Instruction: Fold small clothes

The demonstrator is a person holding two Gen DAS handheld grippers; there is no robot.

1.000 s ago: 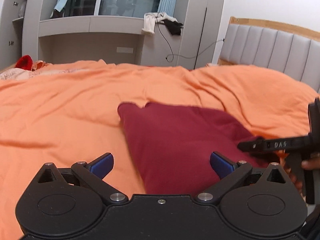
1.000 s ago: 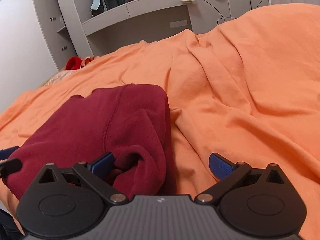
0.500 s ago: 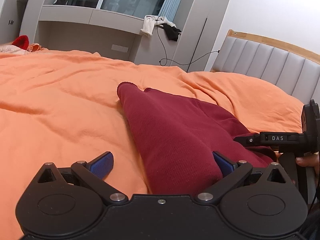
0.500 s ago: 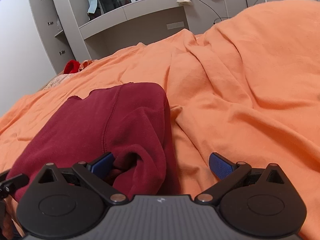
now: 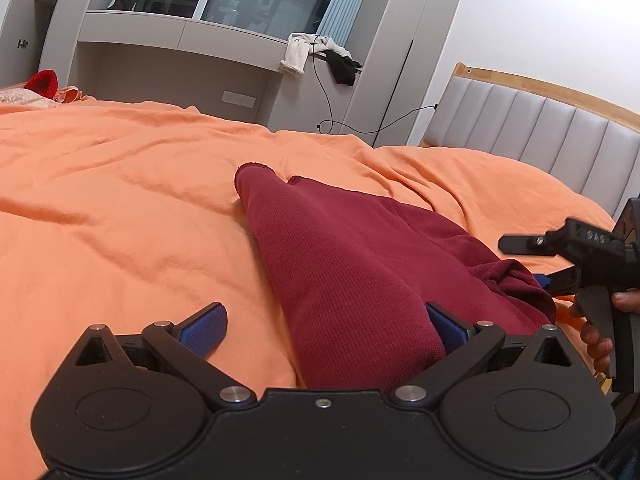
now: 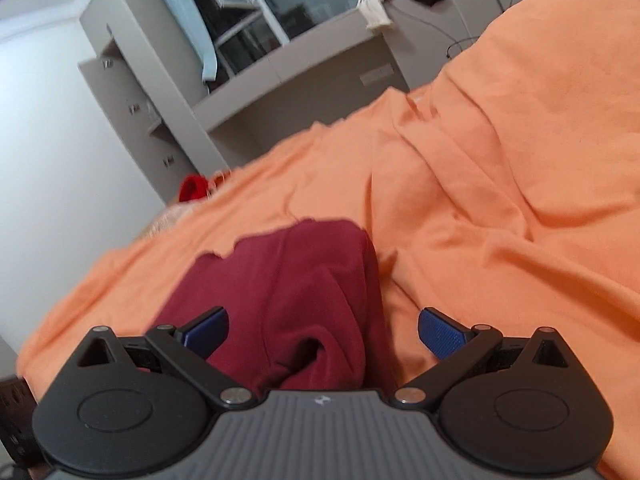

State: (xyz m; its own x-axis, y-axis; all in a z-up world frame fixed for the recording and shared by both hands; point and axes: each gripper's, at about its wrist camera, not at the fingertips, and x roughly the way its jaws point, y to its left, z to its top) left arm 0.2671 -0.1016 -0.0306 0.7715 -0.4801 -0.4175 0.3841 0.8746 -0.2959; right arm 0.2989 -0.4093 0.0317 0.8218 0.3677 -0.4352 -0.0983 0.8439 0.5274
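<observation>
A dark red garment lies folded lengthwise on the orange bedspread, running away from me. My left gripper is open, its near end of the cloth lying between the blue pads, close to the right pad. In the right wrist view the same dark red garment bunches up between the open right gripper fingers. The right gripper's body also shows at the right edge of the left wrist view, held by a hand.
A grey padded headboard stands at the right. Grey built-in shelving with clothes and a dangling cable lines the far wall. A red item sits at the bed's far left corner.
Both grippers have moved in closer and lower over the near end of the garment. The right wrist view has tilted upward and blurred. Both stay open.
</observation>
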